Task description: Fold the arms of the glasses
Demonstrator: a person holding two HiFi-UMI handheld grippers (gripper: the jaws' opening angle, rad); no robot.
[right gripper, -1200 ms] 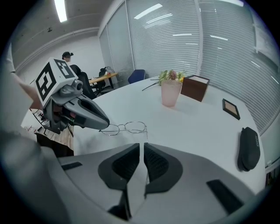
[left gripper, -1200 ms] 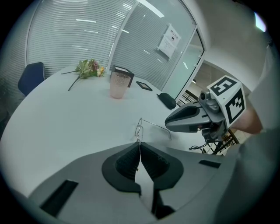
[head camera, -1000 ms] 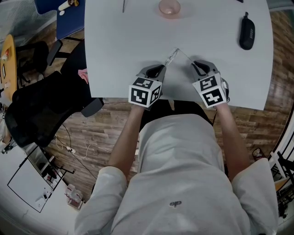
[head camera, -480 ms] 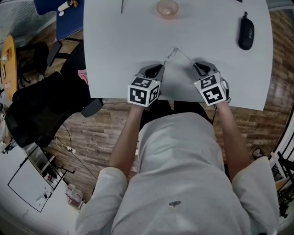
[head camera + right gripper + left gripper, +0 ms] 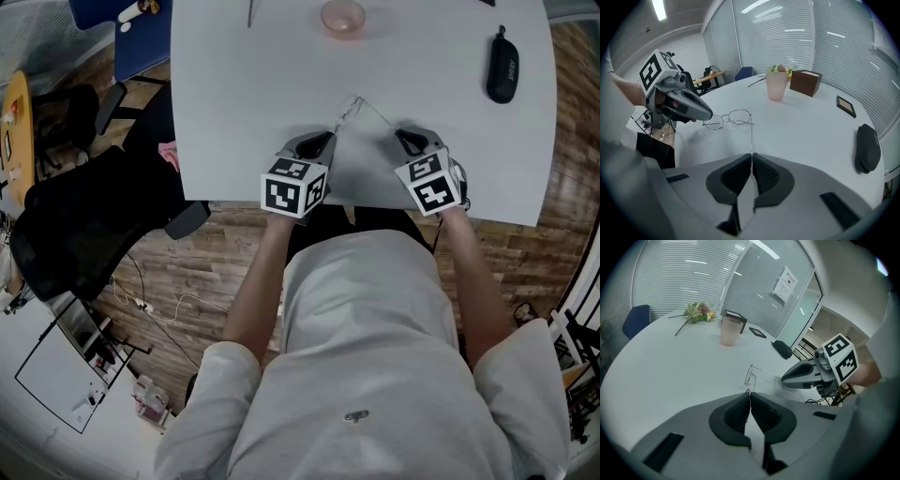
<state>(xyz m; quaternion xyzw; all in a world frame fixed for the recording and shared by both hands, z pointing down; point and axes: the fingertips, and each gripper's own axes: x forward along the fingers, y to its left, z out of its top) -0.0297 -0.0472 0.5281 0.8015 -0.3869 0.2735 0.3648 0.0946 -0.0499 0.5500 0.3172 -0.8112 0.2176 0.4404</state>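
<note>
1. Your left claw (image 5: 749, 397) is clenched on one end of the glasses (image 5: 750, 376), with the thin wire of the frame pinched between its pads.
2. Your right claw (image 5: 752, 158) has just been closing, and it is grasping the tip of one arm (image 5: 751, 138). That arm runs straight from the pads up to the hinge beside a lens.
3. The glasses sit at the near edge of the table (image 5: 244, 94), strung between your two claws. The held arm is swung out at an angle to the frame (I cannot tell whether the lenses touch the table).
4. Farther back stands a cup (image 5: 776, 86) just beside a box (image 5: 806, 82). A case (image 5: 867, 147) lies well apart, off to your right.
</note>
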